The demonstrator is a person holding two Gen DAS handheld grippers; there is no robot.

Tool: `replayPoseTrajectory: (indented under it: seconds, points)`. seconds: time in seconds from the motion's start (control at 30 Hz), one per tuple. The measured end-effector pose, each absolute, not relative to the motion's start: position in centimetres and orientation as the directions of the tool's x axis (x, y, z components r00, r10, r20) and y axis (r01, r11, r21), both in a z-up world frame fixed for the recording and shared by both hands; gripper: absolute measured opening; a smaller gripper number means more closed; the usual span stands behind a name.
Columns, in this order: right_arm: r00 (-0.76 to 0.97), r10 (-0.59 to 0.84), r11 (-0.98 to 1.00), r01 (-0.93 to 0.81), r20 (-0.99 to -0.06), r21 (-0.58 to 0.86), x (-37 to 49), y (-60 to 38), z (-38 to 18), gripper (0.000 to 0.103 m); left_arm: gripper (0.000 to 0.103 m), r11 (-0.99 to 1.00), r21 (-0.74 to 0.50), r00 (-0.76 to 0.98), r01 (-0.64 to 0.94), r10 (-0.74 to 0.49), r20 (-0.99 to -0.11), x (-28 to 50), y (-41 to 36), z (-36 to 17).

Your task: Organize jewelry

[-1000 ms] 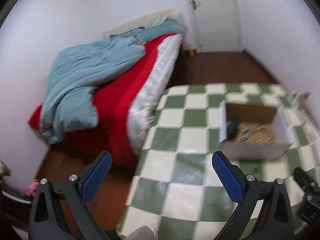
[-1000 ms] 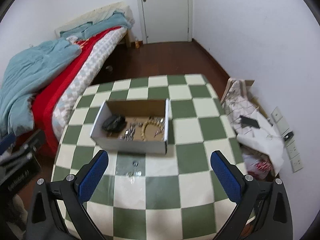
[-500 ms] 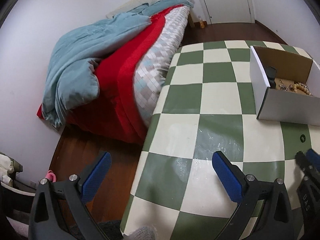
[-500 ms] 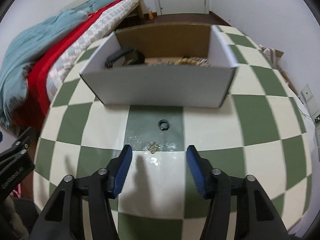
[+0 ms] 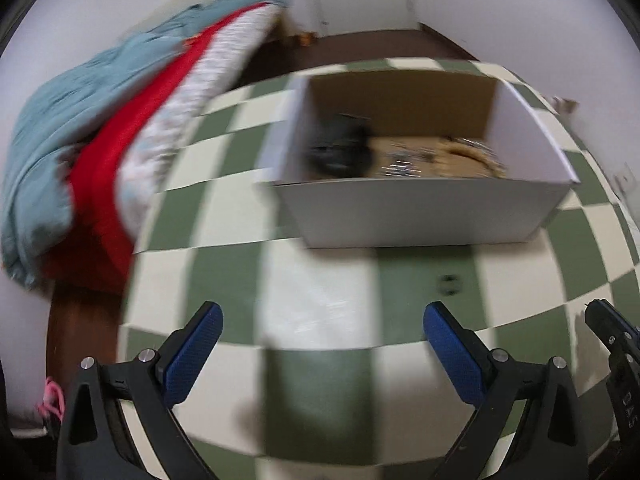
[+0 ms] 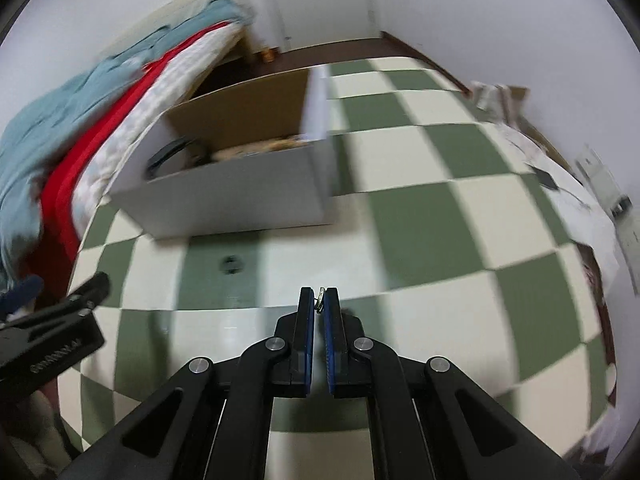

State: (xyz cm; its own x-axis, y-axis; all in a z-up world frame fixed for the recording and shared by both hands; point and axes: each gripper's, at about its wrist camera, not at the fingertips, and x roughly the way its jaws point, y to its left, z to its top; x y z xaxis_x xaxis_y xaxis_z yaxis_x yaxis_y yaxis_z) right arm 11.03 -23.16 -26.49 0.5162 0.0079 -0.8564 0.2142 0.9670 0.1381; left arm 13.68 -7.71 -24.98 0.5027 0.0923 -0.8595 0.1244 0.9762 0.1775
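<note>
So the right gripper [image 6: 319, 300] has its blue pads pinched almost flat together, and there's a tiny silvery bit of jewelry [image 6: 320, 295] caught right at the tips, sticking up a little between them. Too small to say if it's an earring or a charm, honestly. It sits low over the green and cream checkered table [image 6: 420, 216].

The left gripper [image 5: 320, 330] is spread wide with nothing between its pads, hovering over the same table just in front of the white cardboard box [image 5: 420, 216]. Everything in that view is smeared with blur. You can spot the left one poking in at the left edge of the right wrist view too.

Inside the box there's a dark strap-like thing [image 5: 340, 148] on the left side, plus a heap of beaded and shiny metallic pieces [image 5: 452, 158] on the brown bottom. Can't make out individual items.

One small dark ring [image 6: 231, 265] lies loose on a green square just in front of the box, touching nothing.

Beyond the table there's a bed with a blue blanket [image 6: 60, 120] and red cover
</note>
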Motion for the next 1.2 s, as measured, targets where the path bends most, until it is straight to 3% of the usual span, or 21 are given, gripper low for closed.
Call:
replayPoseTrajectory:
  seconds: [0.1, 0.2, 0.3, 0.37, 0.4, 0.8, 1.2]
  points:
    - [0.508, -0.022, 0.956, 0.263, -0.861, 0.13, 10.4, -25.8, -26.5, 0.005, 0.099, 0.969, 0.172, 0.495, 0.179, 0.062, -0.866, 14.1, -10.3, -26.0]
    - [0.498, -0.043, 0.949, 0.292, -0.866, 0.121, 10.1, -27.5, -26.9, 0.005, 0.083, 0.964, 0.166, 0.483, 0.209, 0.046, -0.874, 14.3, -11.7, -26.6]
    - [0.494, -0.055, 0.944, 0.308, -0.868, 0.116, 10.0, -28.8, -27.1, 0.005, 0.06, 0.964, 0.14, 0.492, 0.228, 0.01, -0.871, 14.6, -12.3, -26.5]
    - [0.493, -0.058, 0.941, 0.318, -0.868, 0.118, 10.1, -29.4, -27.2, 0.005, 0.018, 0.964, 0.104, 0.486, 0.244, -0.029, -0.873, 14.8, -12.6, -26.4]
    - [0.493, -0.059, 0.94, 0.321, -0.868, 0.118, 10.0, -29.6, -27.2, 0.005, 0.012, 0.964, 0.088, 0.478, 0.251, -0.045, -0.877, 14.9, -12.7, -26.4]
    - [0.535, -0.046, 0.94, 0.309, -0.844, 0.144, 10.4, -28.9, -25.3, 0.005, 0.01, 0.966, 0.062, 0.508, 0.252, -0.078, -0.858, 13.9, -11.4, -23.9]
    - [0.639, 0.066, 0.947, 0.203, -0.766, 0.251, 13.6, -26.3, -17.9, 0.003, 0.01, 0.973, -0.038, 0.58, 0.23, -0.168, -0.797, 18.0, -6.8, -13.7]
